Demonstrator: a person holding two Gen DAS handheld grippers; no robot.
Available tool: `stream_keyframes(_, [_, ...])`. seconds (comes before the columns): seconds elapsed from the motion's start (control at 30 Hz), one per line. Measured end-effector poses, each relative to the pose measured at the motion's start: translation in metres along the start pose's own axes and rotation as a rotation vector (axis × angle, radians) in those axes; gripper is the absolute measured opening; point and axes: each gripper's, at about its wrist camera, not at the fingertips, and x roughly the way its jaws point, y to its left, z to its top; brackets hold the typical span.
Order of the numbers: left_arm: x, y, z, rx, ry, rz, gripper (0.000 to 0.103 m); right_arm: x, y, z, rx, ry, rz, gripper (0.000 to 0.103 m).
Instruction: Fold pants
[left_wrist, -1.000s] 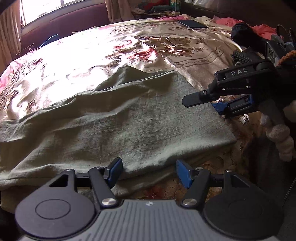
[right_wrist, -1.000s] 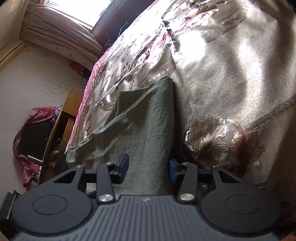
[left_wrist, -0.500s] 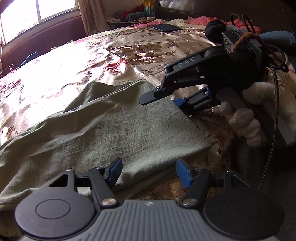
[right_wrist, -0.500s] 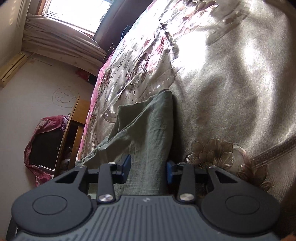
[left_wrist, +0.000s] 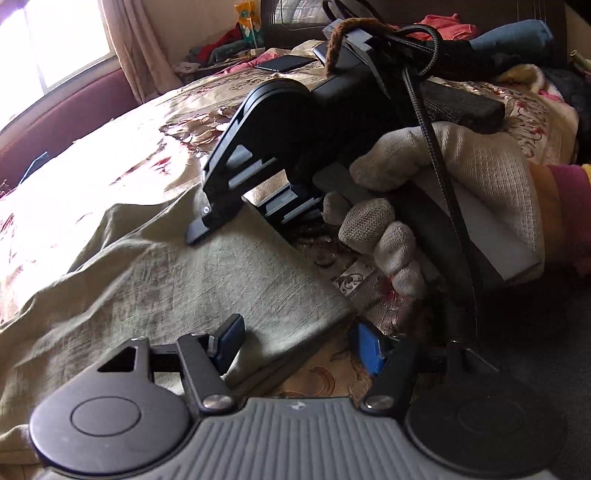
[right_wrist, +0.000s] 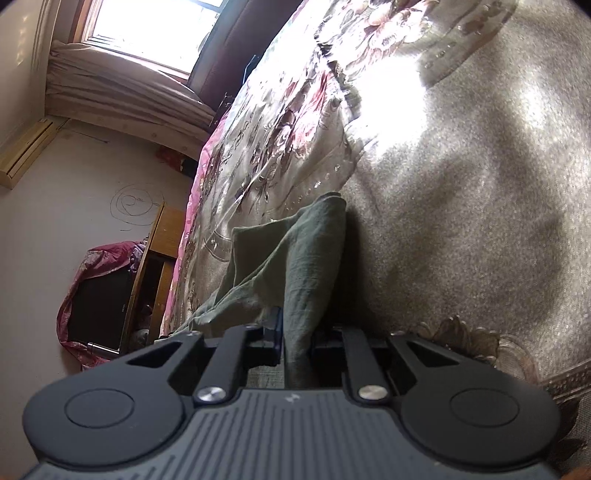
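Right hand-held gripper (left_wrist: 236, 218) and gloved hand (left_wrist: 443, 206) crowd the 1 o'clock side; bare bedspread (left_wrist: 122, 158) lies open toward 11 o'clock, beyond the pants (left_wrist: 184, 280).

Pants (left_wrist: 177, 280): matt, crinkled olive woven cloth. Bedspread (left_wrist: 122, 155): glossy satin, floral. Glove (left_wrist: 472, 184): coarse knit. Left gripper (left_wrist: 299, 343): matt black plastic.

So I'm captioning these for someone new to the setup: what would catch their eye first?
The olive-green pants spread over the shiny floral bedspread dominate the left wrist view. The right gripper, held by a gloved hand, has its fingers shut on a bunched edge of the fabric. The left gripper sits open at the near corner of the pants.
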Motion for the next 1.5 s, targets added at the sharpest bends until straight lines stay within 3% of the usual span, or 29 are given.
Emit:
stream_keyframes(0.1, [0.008,-0.006,0.006,-0.012,-0.001,0.004,0.072,-0.01,-0.008,-0.001,0.043,-0.019,0.025,0.003])
stream_keyframes(0.23, [0.008,-0.019,0.016,0.002,-0.018,0.002,0.047,-0.026,-0.016,-0.002,0.069,-0.051,0.044,0.003])
stream_keyframes(0.33, [0.008,-0.025,0.026,0.011,-0.016,-0.023,0.042,-0.039,-0.026,0.002,0.106,-0.086,0.059,0.003])
stream_keyframes(0.53, [0.013,-0.032,0.045,-0.029,0.0,-0.16,0.042,-0.062,-0.03,0.022,0.066,-0.116,-0.026,0.004])
stream_keyframes(0.7, [0.004,-0.024,0.046,-0.064,-0.019,-0.196,0.046,-0.077,-0.025,0.029,0.014,-0.086,-0.08,0.012])
stream_keyframes(0.87, [-0.013,-0.003,0.031,-0.051,-0.033,-0.153,0.058,-0.091,-0.027,0.011,0.012,-0.069,-0.081,0.017])
stream_keyframes(1.03, [-0.026,0.023,0.019,-0.078,-0.051,-0.097,0.06,-0.099,-0.017,-0.007,0.004,-0.056,-0.118,0.025])
stream_keyframes(1.33, [-0.02,0.077,0.001,-0.167,-0.038,0.024,0.064,-0.087,0.002,-0.032,0.007,-0.027,-0.2,0.024])
stream_keyframes(1.37, [-0.018,0.081,-0.001,-0.174,-0.032,0.03,0.065,-0.087,0.002,-0.031,0.035,-0.034,-0.2,0.022])
stream_keyframes(1.43, [-0.015,0.091,-0.008,-0.199,-0.023,0.043,0.065,-0.089,0.003,-0.03,0.053,-0.058,-0.24,0.007])
stream_keyframes(1.5, [-0.012,0.098,-0.015,-0.225,-0.009,0.047,0.065,-0.09,0.003,-0.03,0.065,-0.071,-0.279,0.007])
